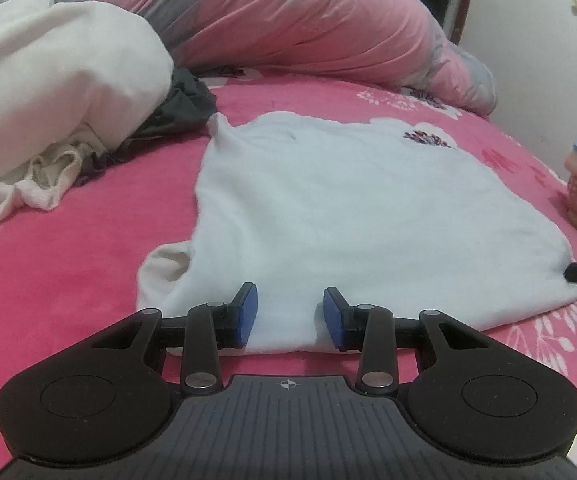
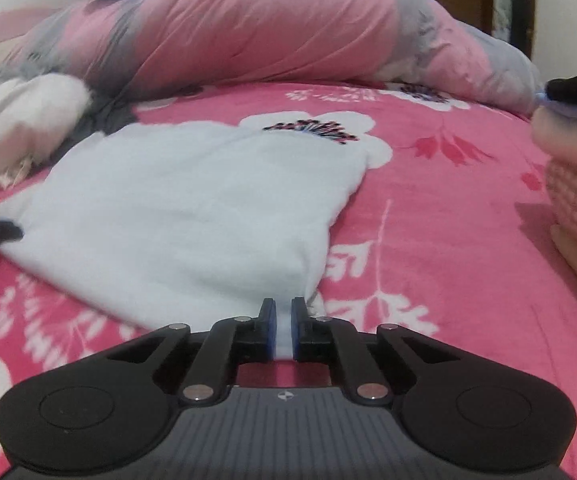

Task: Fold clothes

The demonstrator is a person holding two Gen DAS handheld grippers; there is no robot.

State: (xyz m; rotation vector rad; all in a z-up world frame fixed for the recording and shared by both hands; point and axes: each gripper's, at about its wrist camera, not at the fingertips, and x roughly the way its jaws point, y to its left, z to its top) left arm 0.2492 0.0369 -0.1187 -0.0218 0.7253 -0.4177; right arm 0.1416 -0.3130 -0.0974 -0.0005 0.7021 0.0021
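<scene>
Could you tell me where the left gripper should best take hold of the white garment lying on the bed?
Probably the near hem of the white garment, approached low from the near side. That edge lies flat, already between the left gripper's open fingers, and the right gripper pinches the same edge at its corner.

A home bedroom — a bed under a bright pink floral bedsheet [image 1: 68, 264], a rumpled pink-and-grey quilt [image 1: 288, 20] heaped behind, loose clothes [image 1: 48, 80] piled aside — and perhaps a wooden door frame [image 1: 466, 0].
</scene>
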